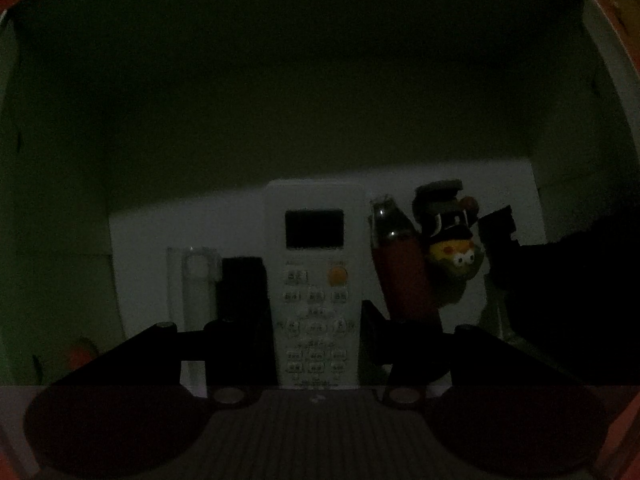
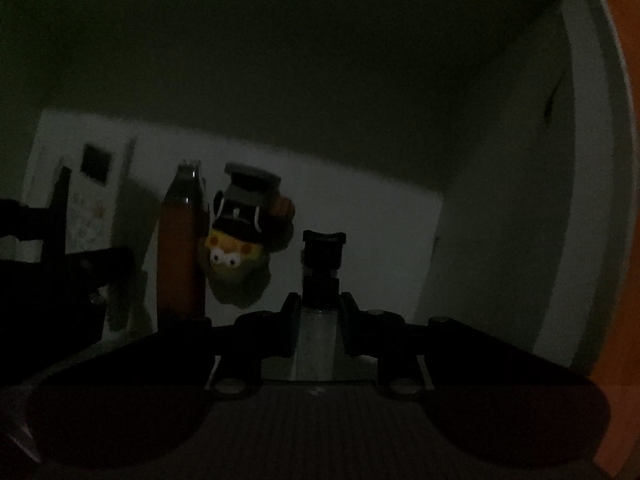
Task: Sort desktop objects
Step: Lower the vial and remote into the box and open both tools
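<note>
A white remote control [image 1: 316, 280] with a dark screen and an orange button lies flat on the white floor of a box. My left gripper [image 1: 312, 296] points down over it, shut on it, with its black fingers against both long sides. The remote also shows at the left in the right wrist view [image 2: 94, 184]. My right gripper [image 2: 319, 308] is shut on a small clear bottle with a black cap [image 2: 323, 252], held upright over the floor. The cap [image 1: 496, 220] also shows dimly in the left wrist view.
Between the two grippers lie a red bottle with a clear neck [image 1: 400, 272] [image 2: 180, 248] and a plush toy with a yellow face and black hat [image 1: 452, 248] [image 2: 236, 248]. A white tube [image 1: 196, 288] lies left of the remote. Dark box walls with an orange rim [image 2: 624, 160] enclose everything.
</note>
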A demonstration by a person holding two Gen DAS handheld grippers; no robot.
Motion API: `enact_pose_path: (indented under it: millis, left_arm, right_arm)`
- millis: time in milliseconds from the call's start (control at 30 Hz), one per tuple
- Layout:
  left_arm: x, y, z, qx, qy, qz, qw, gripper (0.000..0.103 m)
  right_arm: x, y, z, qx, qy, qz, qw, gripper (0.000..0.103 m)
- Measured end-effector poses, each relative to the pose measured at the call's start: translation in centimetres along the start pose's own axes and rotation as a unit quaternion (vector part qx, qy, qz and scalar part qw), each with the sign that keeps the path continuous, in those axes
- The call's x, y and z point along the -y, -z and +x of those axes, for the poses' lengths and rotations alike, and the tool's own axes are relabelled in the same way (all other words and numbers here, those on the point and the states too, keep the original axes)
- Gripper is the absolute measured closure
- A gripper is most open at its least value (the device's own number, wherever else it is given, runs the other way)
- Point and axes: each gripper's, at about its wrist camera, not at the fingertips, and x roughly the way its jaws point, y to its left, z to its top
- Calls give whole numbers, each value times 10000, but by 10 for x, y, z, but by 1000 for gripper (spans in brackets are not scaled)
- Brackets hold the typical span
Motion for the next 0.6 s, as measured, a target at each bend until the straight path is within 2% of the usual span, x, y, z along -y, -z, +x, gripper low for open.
enact_pose_path:
  millis: [33,167,233,533,600]
  left_arm:
    - [-1,1,0,-2,16,-51,10000,52]
    - [-3,3,-6,38,15,-60,10000,40]
    - [-5,4,-11,29,41,-119,9999,27]
    - [-18,6,-50,257,336,-367,9984,18]
    - [-19,1,-60,361,395,-438,9976,17]
  right_arm:
    - [1,1,1,-26,-36,38,10000,75]
    - [5,1,-4,47,-51,78,9999,69]
    - [8,0,-11,58,-102,97,9999,67]
    - [16,-11,-65,476,-471,285,9973,62]
    - [1,-32,-83,602,-511,321,9964,59]
